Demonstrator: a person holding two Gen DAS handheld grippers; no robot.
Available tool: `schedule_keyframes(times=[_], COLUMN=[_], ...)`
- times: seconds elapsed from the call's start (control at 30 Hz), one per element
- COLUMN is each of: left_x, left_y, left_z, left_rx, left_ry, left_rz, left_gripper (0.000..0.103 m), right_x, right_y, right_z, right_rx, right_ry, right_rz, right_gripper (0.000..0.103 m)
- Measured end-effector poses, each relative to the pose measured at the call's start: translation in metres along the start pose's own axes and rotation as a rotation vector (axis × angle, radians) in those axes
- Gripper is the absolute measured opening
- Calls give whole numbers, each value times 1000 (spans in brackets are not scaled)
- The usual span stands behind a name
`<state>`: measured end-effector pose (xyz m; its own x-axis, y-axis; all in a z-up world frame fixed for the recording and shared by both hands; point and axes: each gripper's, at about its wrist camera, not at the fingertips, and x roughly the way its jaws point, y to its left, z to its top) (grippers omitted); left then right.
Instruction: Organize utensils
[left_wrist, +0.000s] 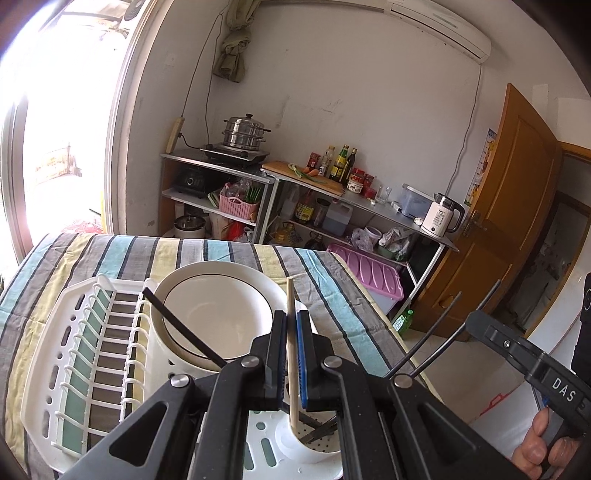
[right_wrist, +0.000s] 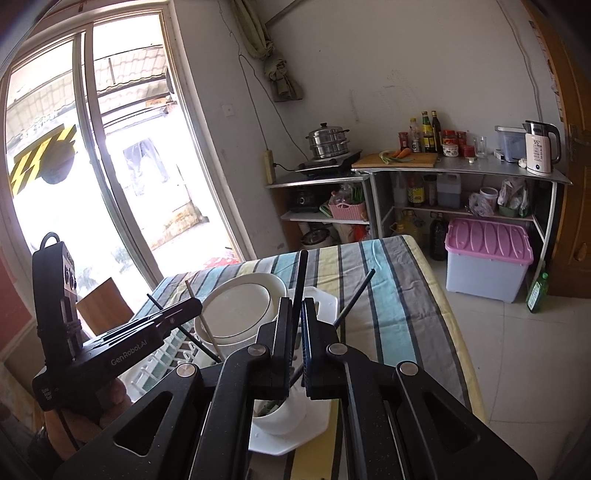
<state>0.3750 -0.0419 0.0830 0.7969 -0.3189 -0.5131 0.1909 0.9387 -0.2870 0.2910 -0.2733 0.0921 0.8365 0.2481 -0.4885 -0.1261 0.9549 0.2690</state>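
My left gripper (left_wrist: 291, 317) is shut on a pale wooden chopstick (left_wrist: 292, 354) whose lower end reaches into the white perforated utensil cup (left_wrist: 314, 446) on the dish rack (left_wrist: 48, 354). A black chopstick (left_wrist: 184, 328) leans out to the left in front of the white plate (left_wrist: 221, 310). In the right wrist view my right gripper (right_wrist: 296, 302) is shut on an upright black chopstick (right_wrist: 302, 273) above the cup (right_wrist: 284, 413). A second black chopstick (right_wrist: 354, 299) slants beside it; I cannot tell if it is gripped. Each gripper shows in the other's view: right gripper (left_wrist: 474, 319), left gripper (right_wrist: 195, 304).
The rack stands on a striped tablecloth (left_wrist: 332, 295). Behind the table are metal shelves (right_wrist: 461, 170) with a steamer pot, bottles, a cutting board and a kettle (right_wrist: 541, 147). A pink-lidded storage box (right_wrist: 487, 258) sits on the floor; a wooden door (left_wrist: 509, 206) stands open.
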Motion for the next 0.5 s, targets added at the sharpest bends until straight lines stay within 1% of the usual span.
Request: schedule_keyframes(times=[0.2, 0.37, 0.43, 0.5], left_x=[-8, -15, -18, -21], left_y=[6, 5, 4, 2], left_z=[-7, -10, -11, -12], left_rx=[7, 26, 30, 44], left_ry=[4, -1, 2, 3], left_rz=[35, 54, 50, 61], left_gripper=[6, 6, 6, 6], right_x=[-1, -1, -2, -5], right_y=[-9, -8, -7, -6], right_z=[-3, -4, -5, -6], right_rx=[14, 13, 6, 2], right_ry=[23, 45, 45, 45], right_rz=[-21, -37, -42, -42], right_gripper=[6, 6, 9, 14])
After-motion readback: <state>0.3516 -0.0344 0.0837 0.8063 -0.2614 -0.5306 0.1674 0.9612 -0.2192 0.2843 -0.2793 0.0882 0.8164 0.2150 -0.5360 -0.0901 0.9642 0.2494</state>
